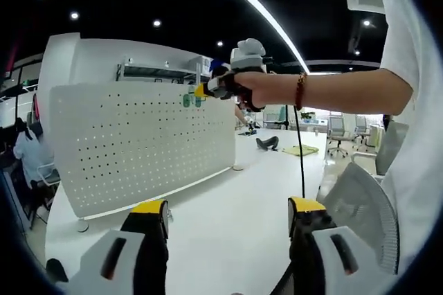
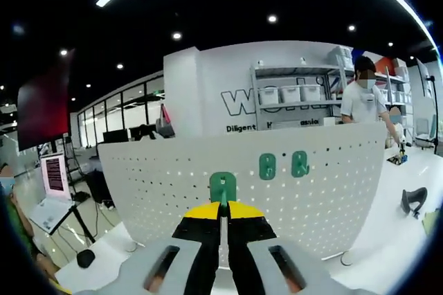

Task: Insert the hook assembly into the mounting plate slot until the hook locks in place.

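The right gripper pinched a green hook between closed fingers, held just before the white pegboard, apparently to line it with the holes below two hooks already mounted. The left gripper waited spread and empty over the worktop.

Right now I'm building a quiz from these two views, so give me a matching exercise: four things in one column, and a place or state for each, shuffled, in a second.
Things:
1. left tongs
2. right tongs
3. two green hooks
4. pegboard

Places or states:
A. already mounted on the board
B. standing upright on the white table
C. open, holding nothing
D. shut on a green hook

Pairs: 1-C, 2-D, 3-A, 4-B
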